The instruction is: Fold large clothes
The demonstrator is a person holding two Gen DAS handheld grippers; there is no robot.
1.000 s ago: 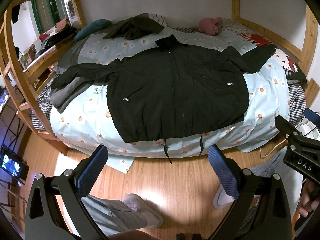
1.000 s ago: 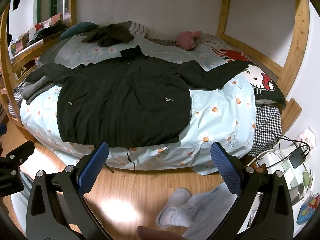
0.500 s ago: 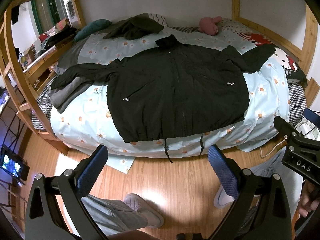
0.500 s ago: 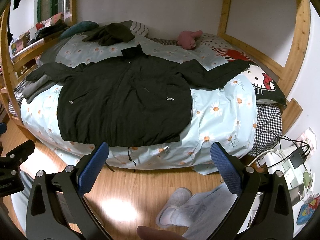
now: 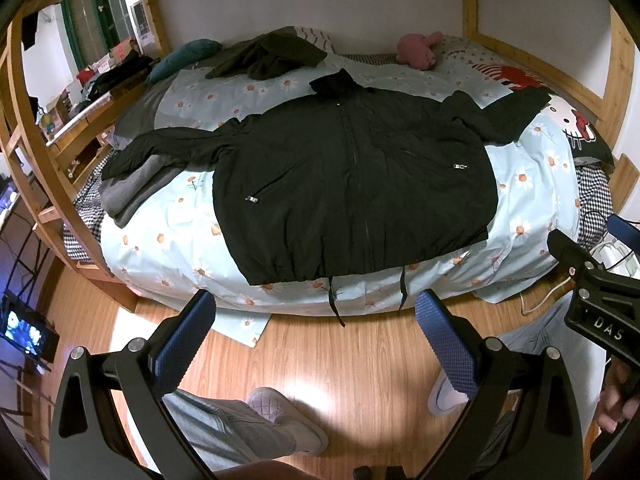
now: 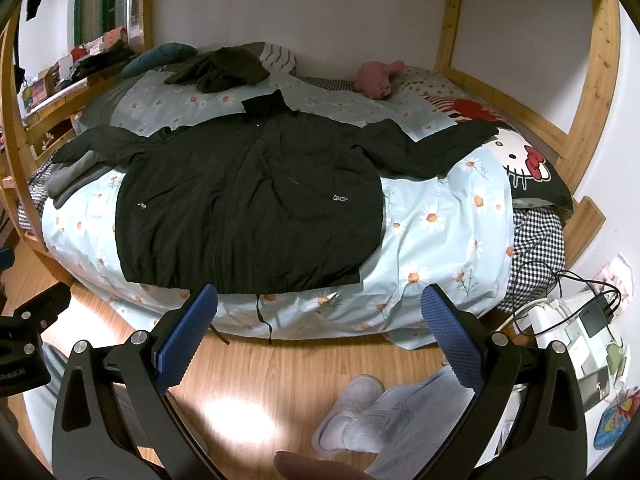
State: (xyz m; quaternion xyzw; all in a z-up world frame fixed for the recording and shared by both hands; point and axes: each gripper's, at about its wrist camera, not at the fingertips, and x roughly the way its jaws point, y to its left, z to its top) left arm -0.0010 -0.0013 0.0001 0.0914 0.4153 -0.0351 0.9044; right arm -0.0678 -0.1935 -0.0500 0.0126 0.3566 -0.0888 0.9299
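Note:
A large black zip jacket [image 5: 352, 176] lies flat, front up, on the bed with the daisy-print sheet [image 5: 160, 248], sleeves spread left and right and drawstrings hanging over the near edge. It also shows in the right wrist view [image 6: 248, 208]. My left gripper [image 5: 316, 320] is open and empty, held over the wooden floor short of the bed. My right gripper [image 6: 318, 316] is open and empty too, at a like distance from the bed edge. The right gripper's body shows at the right edge of the left wrist view [image 5: 596, 304].
A dark green garment [image 5: 272, 56], a teal pillow [image 5: 184, 56], a pink plush toy [image 5: 416, 50] and a Hello Kitty pillow [image 6: 520, 160] lie on the bed. Folded grey cloth [image 5: 128, 192] sits under the left sleeve. Wooden bunk posts [image 5: 36, 136] frame it. Cables and a power strip [image 6: 568, 308] lie on the floor at right.
Both grippers have drifted very slightly; the jacket and bed have not moved. Both stay open and empty.

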